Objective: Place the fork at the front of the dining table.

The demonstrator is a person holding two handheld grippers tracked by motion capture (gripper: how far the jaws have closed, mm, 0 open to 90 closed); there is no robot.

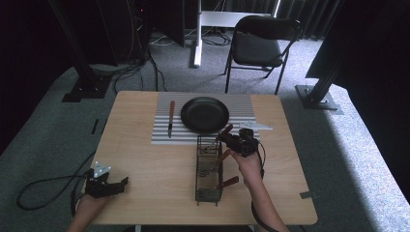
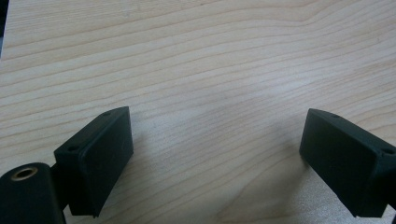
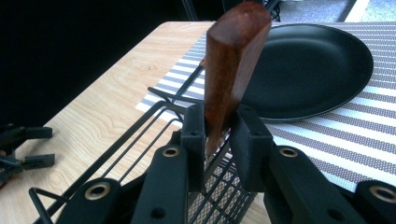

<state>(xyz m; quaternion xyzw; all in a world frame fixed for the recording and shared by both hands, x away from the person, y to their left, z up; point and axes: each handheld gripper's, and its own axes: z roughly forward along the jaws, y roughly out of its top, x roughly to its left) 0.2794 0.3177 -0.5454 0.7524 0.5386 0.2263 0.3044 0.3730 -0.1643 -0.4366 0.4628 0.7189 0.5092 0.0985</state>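
At the near left corner of the wooden table, the left gripper rests low with its jaws spread wide and nothing between them, bare wood grain showing in the gap in the left gripper view. To its right, toward the middle of the near half of the table, stands a black wire cutlery rack, with two wooden-handled utensils leaning out of its right side. At the rack's far right corner, the right gripper has its jaws clenched on a brown wooden handle; in the right gripper view the two black pads press on either side of the handle's lower part, which stands nearly upright above the rack's mesh, while its lower end is hidden behind the jaws. Just beyond the rack lies a grey-and-white striped placemat, carrying a round black plate at its centre. A wooden-handled knife lies on the mat left of the plate, and a silver fork lies at the mat's right edge, just beyond the right gripper. Behind the table, on grey carpet, stands a black folding chair
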